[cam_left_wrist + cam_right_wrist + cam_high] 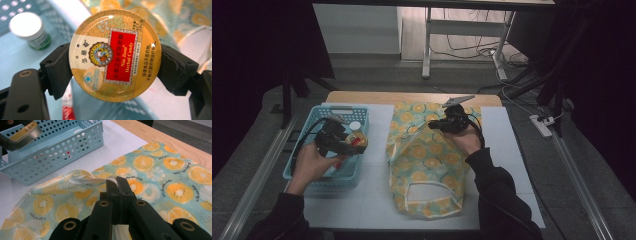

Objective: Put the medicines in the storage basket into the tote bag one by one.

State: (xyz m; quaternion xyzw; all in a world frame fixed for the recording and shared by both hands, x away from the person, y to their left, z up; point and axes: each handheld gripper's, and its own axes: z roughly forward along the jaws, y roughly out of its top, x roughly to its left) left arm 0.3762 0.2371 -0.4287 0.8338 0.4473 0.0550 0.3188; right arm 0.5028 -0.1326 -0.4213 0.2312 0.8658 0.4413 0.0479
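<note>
Nearest the lens in the left gripper view, a round yellow-and-red metal candy tin (pixel 113 55) sits face-on at mid-frame, clamped at its rim between the left gripper's (pixel 113 68) black pads, one pressing each side. Behind it, at the upper left of that frame, a small green bottle with a white cap (pixel 28 28) stands inside the pale blue perforated plastic basket (pixel 15 57); a red-and-white wrapper (pixel 68 110) shows at the bottom edge.

In the high view the basket (pixel 307 176) lies at the left of the white table mat (pixel 377 150), and the left gripper (pixel 356 144) holds the tin (pixel 358 142) over its right part. At centre spreads a teal cloth bag printed with orange slices (pixel 424 160), its looped handle at the lower edge.

In the right gripper view the right gripper (pixel 117 182) has its jaws pressed together, pinching a fold of the bag's (pixel 150 175) cloth, which is lifted into a ridge at mid-frame. The basket wall (pixel 57 152) stands in the upper left, with the tin (pixel 23 133) above it.
</note>
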